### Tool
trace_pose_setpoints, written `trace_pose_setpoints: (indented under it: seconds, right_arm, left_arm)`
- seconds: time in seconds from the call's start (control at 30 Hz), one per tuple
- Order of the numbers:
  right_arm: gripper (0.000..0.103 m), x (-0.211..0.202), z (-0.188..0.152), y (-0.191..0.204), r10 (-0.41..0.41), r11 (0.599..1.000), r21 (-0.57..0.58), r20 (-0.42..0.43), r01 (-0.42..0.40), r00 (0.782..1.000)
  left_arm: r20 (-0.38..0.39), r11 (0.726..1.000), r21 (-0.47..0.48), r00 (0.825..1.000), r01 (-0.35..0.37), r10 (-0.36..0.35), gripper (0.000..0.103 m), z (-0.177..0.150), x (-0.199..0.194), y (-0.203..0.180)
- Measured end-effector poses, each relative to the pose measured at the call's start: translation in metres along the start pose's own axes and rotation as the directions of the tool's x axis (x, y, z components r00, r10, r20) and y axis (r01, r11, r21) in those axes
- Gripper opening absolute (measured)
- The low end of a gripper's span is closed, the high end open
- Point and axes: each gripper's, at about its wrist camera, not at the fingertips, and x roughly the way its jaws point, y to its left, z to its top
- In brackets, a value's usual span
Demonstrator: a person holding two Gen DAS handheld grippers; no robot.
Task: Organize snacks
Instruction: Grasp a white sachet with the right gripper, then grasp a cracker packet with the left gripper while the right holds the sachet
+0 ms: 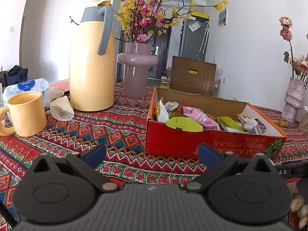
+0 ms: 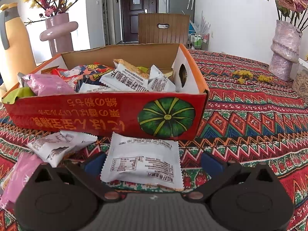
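My left gripper (image 1: 152, 155) has its jaws wide apart, with nothing between them, only the bright patterned tablecloth (image 1: 123, 119). My right gripper (image 2: 153, 162) is spread wide too, and a white snack packet (image 2: 142, 163) lies flat on the cloth between its blue pads (image 2: 209, 162), but I cannot tell if they touch it.

From my left side I see one yellow mug (image 1: 26, 113), cut off at the edge, then one tall yellow jug (image 1: 92, 61), then one pink vase (image 1: 136, 67) of flowers. Next comes the red box (image 1: 192, 142) full of snacks. They are piled up, so I cannot count them all. I can pick out two green packets (image 1: 182, 124) and one pink bag (image 1: 200, 118).

In front of the box, three snacks lie on the cloth: a pink bag (image 2: 19, 175) half hidden by my gripper, a small white packet (image 2: 57, 146), and the big white one. The writing on the box is upside down and hard to read. Far right stands one bumpy pale vase (image 2: 284, 50), its roses cut off.
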Motion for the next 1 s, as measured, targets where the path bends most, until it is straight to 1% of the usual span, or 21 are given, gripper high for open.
trace_pose_setpoints:
  seconds: [0.03, 0.07, 0.1, 0.17, 0.2, 0.23, 0.3, 0.43, 0.6, 0.7, 0.83, 1.0]
  right_arm:
    - [0.102, 0.000, 0.000, 0.000, 0.001, 1.000, 0.004, 0.002, -0.001, 1.000]
    - [0.096, -0.001, 0.000, -0.001, -0.003, 1.000, 0.008, 0.005, 0.003, 1.000]
    - [0.083, -0.003, 0.000, -0.001, -0.001, 1.000, 0.008, 0.013, 0.001, 1.000]
    - [0.064, -0.009, 0.000, 0.000, 0.029, 1.000, -0.009, 0.030, -0.029, 0.999]
    - [0.056, -0.011, 0.000, 0.000, 0.044, 0.999, -0.011, 0.026, -0.044, 0.999]
    - [0.051, -0.013, 0.000, 0.000, 0.059, 0.998, -0.012, 0.026, -0.059, 0.998]
    - [0.046, -0.017, -0.002, 0.000, 0.064, 0.998, -0.022, 0.031, -0.064, 0.997]
    - [0.042, -0.029, -0.007, -0.002, 0.070, 0.997, -0.023, 0.072, -0.068, 0.995]
    - [0.042, -0.060, -0.018, -0.009, 0.043, 0.999, -0.025, 0.166, -0.039, 0.985]
    - [0.042, -0.077, -0.028, -0.016, 0.021, 1.000, -0.011, 0.208, -0.019, 0.978]
    - [0.042, -0.091, -0.041, -0.023, -0.005, 1.000, 0.007, 0.249, 0.003, 0.968]
    - [0.042, -0.090, -0.052, -0.031, -0.005, 0.998, 0.061, 0.261, -0.011, 0.965]
  left_arm:
    - [-0.001, 1.000, 0.001, 1.000, 0.000, 0.000, 0.103, 0.000, 0.000, 0.000]
    - [-0.003, 1.000, 0.001, 1.000, 0.000, 0.000, 0.103, 0.000, 0.001, 0.000]
    - [-0.004, 1.000, 0.001, 1.000, 0.001, -0.001, 0.103, 0.000, 0.001, 0.000]
    - [-0.005, 1.000, 0.001, 1.000, 0.000, 0.000, 0.103, 0.000, 0.001, 0.000]
    - [-0.005, 1.000, 0.001, 1.000, 0.000, 0.000, 0.103, 0.000, 0.001, 0.000]
    - [-0.005, 1.000, 0.001, 1.000, 0.000, 0.000, 0.103, 0.000, 0.001, 0.000]
    - [-0.007, 1.000, 0.001, 1.000, 0.000, 0.000, 0.103, 0.000, 0.002, 0.000]
    - [-0.008, 1.000, 0.002, 1.000, -0.001, 0.001, 0.103, 0.000, 0.002, 0.000]
    - [-0.008, 1.000, 0.002, 1.000, -0.001, 0.001, 0.103, 0.000, 0.002, 0.000]
    - [-0.008, 1.000, 0.002, 1.000, -0.001, 0.001, 0.103, 0.000, 0.002, 0.000]
    - [-0.015, 1.000, 0.006, 1.000, -0.007, 0.007, 0.103, -0.001, 0.003, 0.000]
    - [-0.032, 1.000, 0.016, 0.999, -0.021, 0.021, 0.103, -0.001, 0.006, -0.002]
